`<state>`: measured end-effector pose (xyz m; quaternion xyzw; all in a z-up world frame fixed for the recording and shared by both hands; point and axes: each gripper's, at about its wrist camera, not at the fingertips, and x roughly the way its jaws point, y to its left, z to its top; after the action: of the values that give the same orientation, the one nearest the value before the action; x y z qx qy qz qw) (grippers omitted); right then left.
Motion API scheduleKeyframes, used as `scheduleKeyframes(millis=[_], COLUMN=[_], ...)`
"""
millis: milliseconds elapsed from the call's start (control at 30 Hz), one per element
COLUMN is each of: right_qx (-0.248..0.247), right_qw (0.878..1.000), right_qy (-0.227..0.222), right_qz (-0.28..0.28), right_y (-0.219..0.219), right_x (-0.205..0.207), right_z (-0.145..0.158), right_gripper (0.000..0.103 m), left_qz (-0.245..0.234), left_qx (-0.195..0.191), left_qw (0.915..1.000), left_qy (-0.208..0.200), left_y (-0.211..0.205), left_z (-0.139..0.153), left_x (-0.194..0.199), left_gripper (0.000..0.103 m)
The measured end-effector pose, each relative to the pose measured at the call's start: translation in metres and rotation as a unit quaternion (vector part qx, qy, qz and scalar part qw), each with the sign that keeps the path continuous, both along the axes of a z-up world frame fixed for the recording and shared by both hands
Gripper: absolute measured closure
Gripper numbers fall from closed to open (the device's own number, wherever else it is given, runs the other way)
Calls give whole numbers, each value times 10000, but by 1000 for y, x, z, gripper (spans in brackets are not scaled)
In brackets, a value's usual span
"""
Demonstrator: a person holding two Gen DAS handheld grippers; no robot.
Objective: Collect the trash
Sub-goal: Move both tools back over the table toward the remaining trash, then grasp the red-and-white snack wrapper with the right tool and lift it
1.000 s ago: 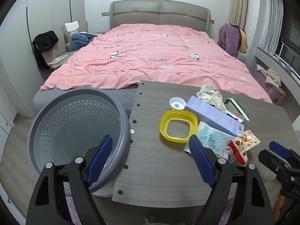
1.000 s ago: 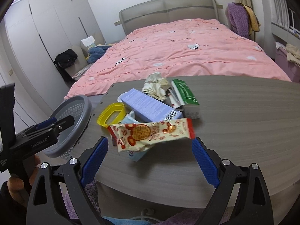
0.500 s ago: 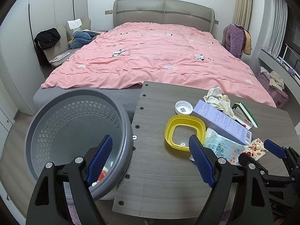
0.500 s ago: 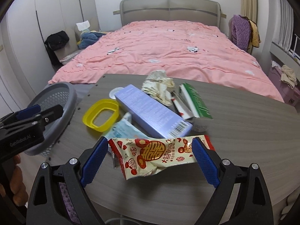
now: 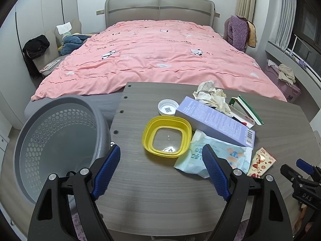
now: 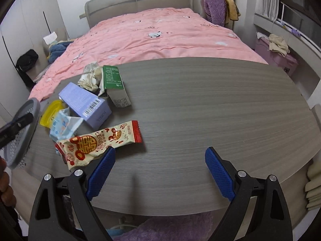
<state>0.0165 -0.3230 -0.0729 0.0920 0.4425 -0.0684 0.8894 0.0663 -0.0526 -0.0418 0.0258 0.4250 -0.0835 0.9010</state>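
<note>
Trash lies on the grey wooden table [image 5: 152, 184]: a yellow lid [image 5: 166, 138], a white cap [image 5: 168, 106], a lilac box [image 5: 216, 123], crumpled paper [image 5: 210, 96], a green-and-white carton [image 6: 113, 85], a pale blue wipes packet [image 5: 212, 156] and a red-and-cream snack wrapper [image 6: 98, 142]. A grey perforated bin [image 5: 56, 146] stands at the table's left edge. My left gripper [image 5: 160, 169] is open and empty, above the table's near edge in front of the yellow lid. My right gripper [image 6: 159, 170] is open and empty, just right of the snack wrapper.
A bed with a pink duvet [image 5: 156, 60] lies behind the table. A chair with clothes [image 5: 238, 30] stands at the back right. A purple rug [image 6: 170, 229] lies under the table's near edge.
The right gripper has swung right, so the snack wrapper now lies left of its jaws instead of between them. The left view has shifted slightly toward the table.
</note>
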Motion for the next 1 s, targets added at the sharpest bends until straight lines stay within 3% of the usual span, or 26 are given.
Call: scheduleKeyframes(millis=[267,467,633,867,1000], right_qx=[410,240,106,-179,-83], right_qw=[9954,9934,9962,9991,9996], right_qy=[-248,-35,134,359,259], right_qz=[835,1120,857,162,-67], right_y=[55,87,72,19,-3], right_x=[18,29,21,3,-6], right_z=[14,-1,-11,-22,-15], right_gripper=[14,14,14,14,14], left_qz=[101,148,158,71,40], left_qx=[88,85,35,30,25], left_qw=[9999,9999,9999,10000,10000], left_qy=[-32,10,25,39,51], left_y=[-1,2,4,-1,-4], left_z=[2,-1,-1,-2,-3], left_x=[3,3,2,0,-1], left_gripper=[23,23,23,23,23])
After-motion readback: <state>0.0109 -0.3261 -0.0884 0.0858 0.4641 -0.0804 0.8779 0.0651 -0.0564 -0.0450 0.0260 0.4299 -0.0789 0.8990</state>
